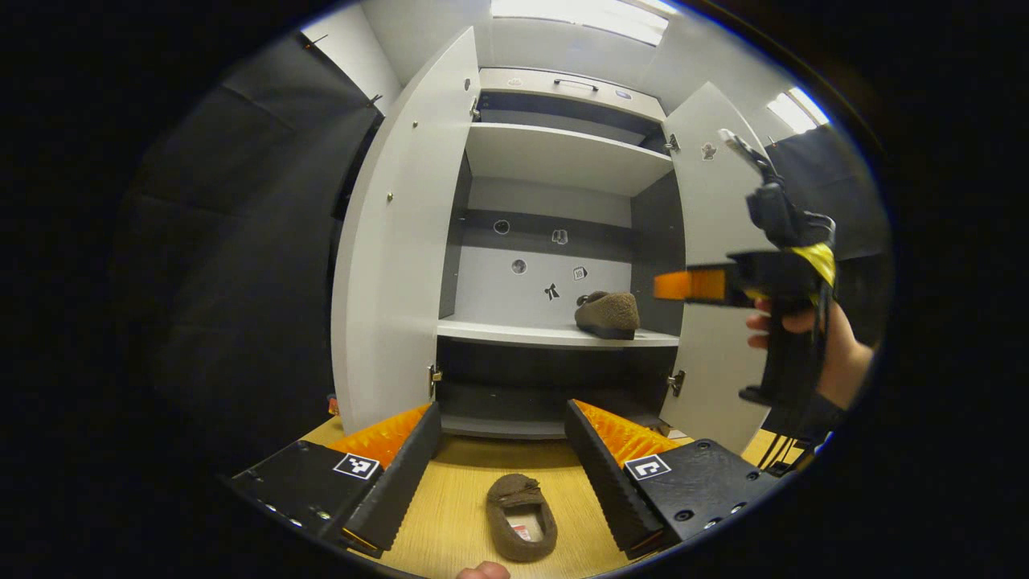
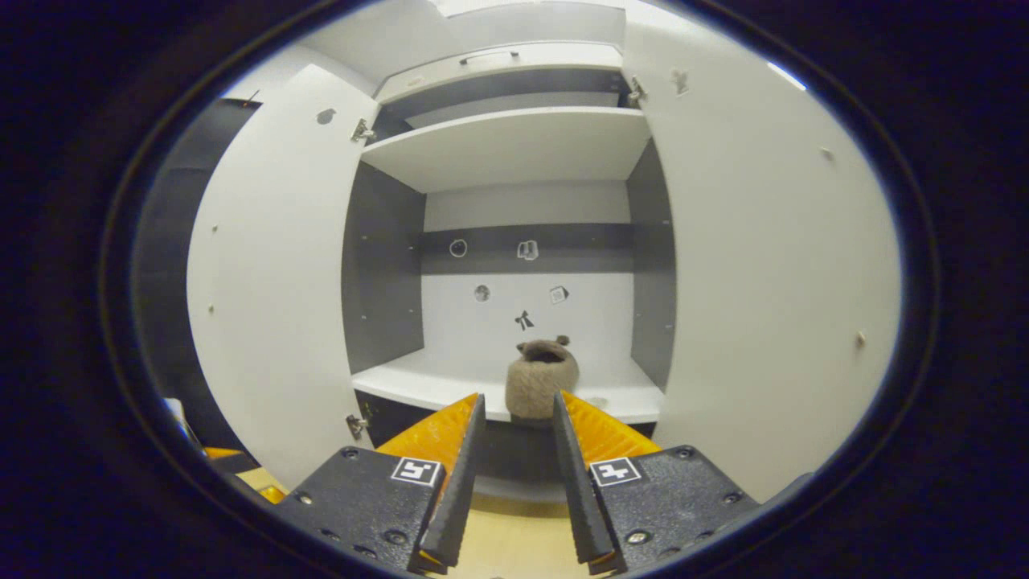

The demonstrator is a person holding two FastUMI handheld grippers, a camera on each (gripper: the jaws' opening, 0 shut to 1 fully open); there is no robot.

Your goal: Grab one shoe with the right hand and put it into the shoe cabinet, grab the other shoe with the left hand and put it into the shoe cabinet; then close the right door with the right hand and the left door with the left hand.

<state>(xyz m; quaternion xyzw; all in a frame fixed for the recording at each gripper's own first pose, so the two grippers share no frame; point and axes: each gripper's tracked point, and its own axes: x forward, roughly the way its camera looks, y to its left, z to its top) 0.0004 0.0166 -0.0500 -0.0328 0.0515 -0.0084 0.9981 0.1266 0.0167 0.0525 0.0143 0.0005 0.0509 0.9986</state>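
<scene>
Two shoes: both are brown and fuzzy; one is seen on a cabinet shelf, the other on the wooden floor.
Shoe on the shelf (image 1: 608, 314): it is set on the white middle shelf (image 1: 514, 332), toward the shelf's right end, close to the dark right inner wall. In the right gripper view the same shoe (image 2: 541, 378) is seen end-on, near the shelf's front edge.
Shoe on the floor (image 1: 521, 516): it lies on the light wooden floor (image 1: 450, 515) in front of the cabinet, its opening facing up, a label being visible inside. It is framed between the two fingers of the left gripper and is touched by neither.
Left gripper (image 1: 502, 426): its fingers are spread wide apart, and nothing is held between them.
Right gripper (image 2: 514, 418): its fingers are parted with a gap between them; the shelf shoe is seen just beyond the tips and is not pressed by them. In the left gripper view this gripper (image 1: 691, 285) is held up in a hand (image 1: 796, 330) in front of the right door, just right of the shelf shoe.
Shoe cabinet (image 1: 555, 157): white shelves and dark inner walls are shown; small stickers are placed on the back panel.
Left door (image 1: 402, 233): it is swung open.
Right door (image 1: 707, 193): it is likewise open.
Booth wall (image 1: 241, 241): black cloth is hung to the left of the cabinet.
</scene>
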